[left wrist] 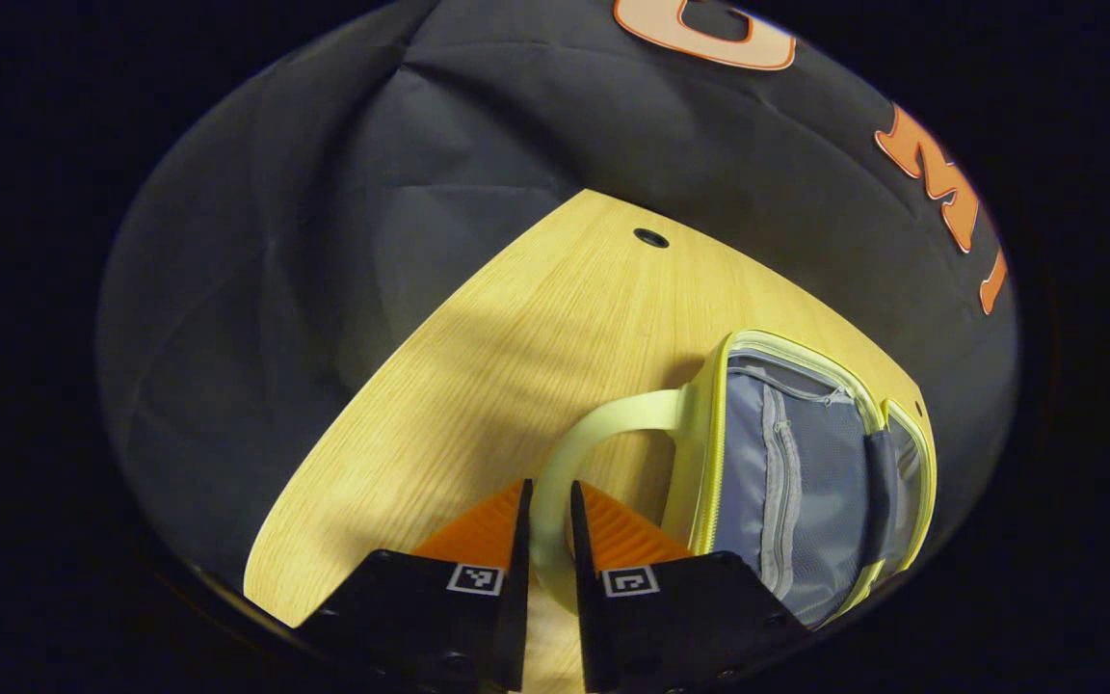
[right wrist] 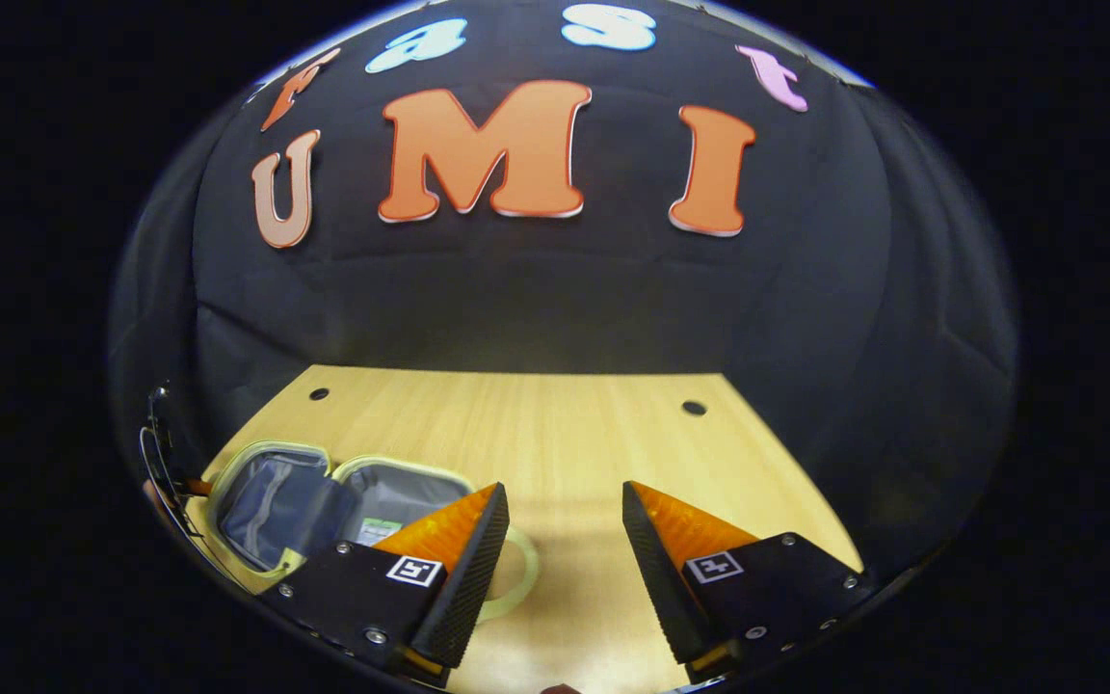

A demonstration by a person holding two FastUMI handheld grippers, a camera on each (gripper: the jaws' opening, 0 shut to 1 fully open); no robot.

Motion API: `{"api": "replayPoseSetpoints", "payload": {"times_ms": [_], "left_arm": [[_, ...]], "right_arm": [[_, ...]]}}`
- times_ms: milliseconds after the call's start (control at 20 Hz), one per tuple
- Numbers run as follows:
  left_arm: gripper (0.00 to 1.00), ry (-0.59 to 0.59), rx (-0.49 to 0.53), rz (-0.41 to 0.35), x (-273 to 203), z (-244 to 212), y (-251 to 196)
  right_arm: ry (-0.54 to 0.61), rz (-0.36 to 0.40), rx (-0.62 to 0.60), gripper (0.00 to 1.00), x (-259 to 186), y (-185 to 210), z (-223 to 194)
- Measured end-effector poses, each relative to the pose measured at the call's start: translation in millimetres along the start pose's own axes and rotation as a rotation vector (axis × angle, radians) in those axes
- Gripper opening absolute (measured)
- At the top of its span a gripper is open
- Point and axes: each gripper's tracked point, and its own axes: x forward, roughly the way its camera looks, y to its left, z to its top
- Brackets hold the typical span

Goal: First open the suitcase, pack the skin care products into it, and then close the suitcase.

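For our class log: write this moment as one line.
suitcase: open | left tongs: shut on handle | right tongs: open, empty

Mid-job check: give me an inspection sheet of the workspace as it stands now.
Surface: light wooden table with small round holes.
Job's things: pale yellow-green suitcase with grey lining lies open flat; skin care products, nothing seen.
Clutter: nothing seen.
Grippers: left gripper, jaws closed on the suitcase's looped handle; right gripper, jaws open, holding nothing, above the table.
Cables: thin dark wire at table's left edge.
Surroundings: black cloth wall.
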Motion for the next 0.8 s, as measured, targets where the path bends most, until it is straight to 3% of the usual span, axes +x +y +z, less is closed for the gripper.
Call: {"api": "replayPoseSetpoints", "payload": {"times_ms": [50,100,200,250,300,550,800], "left_arm": [[0.22,-0.001,-0.024,0.012,8.3,0.0,2.6],[0.14,-0.003,-0.03,0.006,-2.9,2.9,1.0],[0.14,-0.042,-0.015,0.0,-13.7,11.5,0.3],[0.07,-0.053,-0.006,-0.002,-20.6,20.6,-6.0],[0.07,-0.068,0.018,0.003,-26.9,23.8,-8.0],[0.07,-0.218,0.108,0.022,-79.2,67.6,-33.1],[0.06,-0.342,0.162,-0.045,-140.5,104.3,-85.3]], "right_arm": [[-0.028,-0.028,-0.022,0.78,-9.3,-11.6,9.5],[-0.064,-0.061,-0.048,0.78,-16.7,-24.5,20.5],[-0.132,-0.121,-0.105,0.78,-29.7,-47.7,42.0],[-0.163,-0.151,-0.141,0.79,-33.8,-58.7,51.0],[-0.2,-0.165,-0.177,0.79,-40.3,-66.2,61.8],[-0.307,-0.169,-0.205,0.8,-59.8,-85.9,96.0],[-0.336,-0.135,-0.209,0.81,-68.6,-96.3,93.3]]}}
